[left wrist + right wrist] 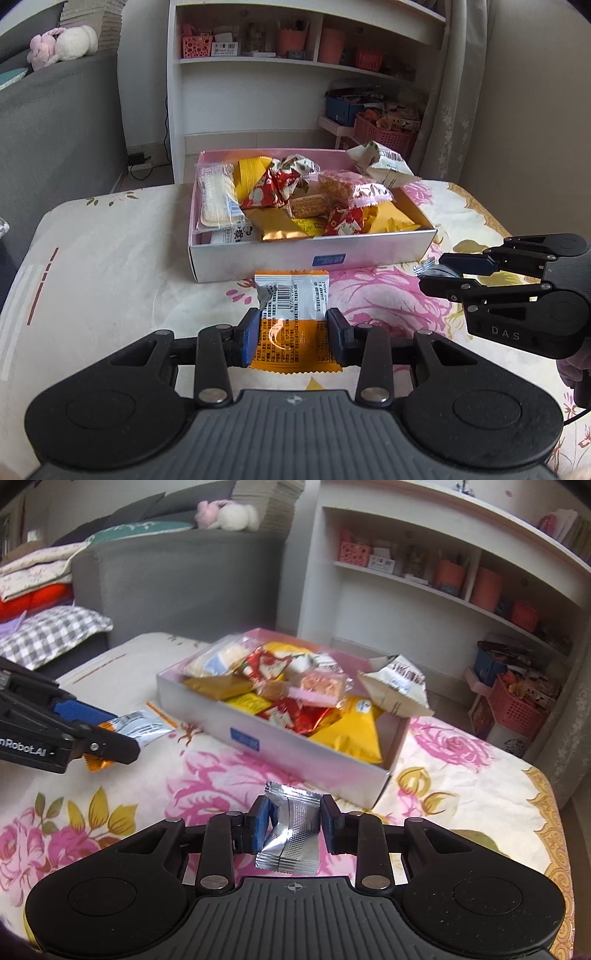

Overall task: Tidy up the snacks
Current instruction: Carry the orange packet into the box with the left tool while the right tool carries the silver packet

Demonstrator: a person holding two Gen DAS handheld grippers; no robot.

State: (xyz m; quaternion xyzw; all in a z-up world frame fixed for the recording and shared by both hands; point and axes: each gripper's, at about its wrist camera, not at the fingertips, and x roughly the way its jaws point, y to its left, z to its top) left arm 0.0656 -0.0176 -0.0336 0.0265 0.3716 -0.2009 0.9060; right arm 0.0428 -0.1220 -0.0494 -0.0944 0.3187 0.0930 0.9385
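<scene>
Two packets are in hand. The orange packet (291, 317) sits clamped between the pads of my left hand-held gripper (291, 334), its long axis running straight ahead along the fingers, printed silver end leading toward the box (258, 260). The silver packet (291, 829) is pinched, creased and somewhat twisted, in my right hand-held gripper (291, 825), whose jaws are drawn in as far as the wrapper allows; it too points forward. Both packets appear lifted clear of the flowered cloth (221, 771), though I cannot tell by how much. The box lies ahead of each gripper, open side up and already heaped with snacks (295, 195), one white bag (384, 164) propped on its far right corner. From the left wrist view the box's near wall faces the orange packet squarely and just beyond it; from the right wrist view the box's near corner stands just ahead and slightly right. I judge the left hand the better aligned for a straight forward drop over the wall.
</scene>
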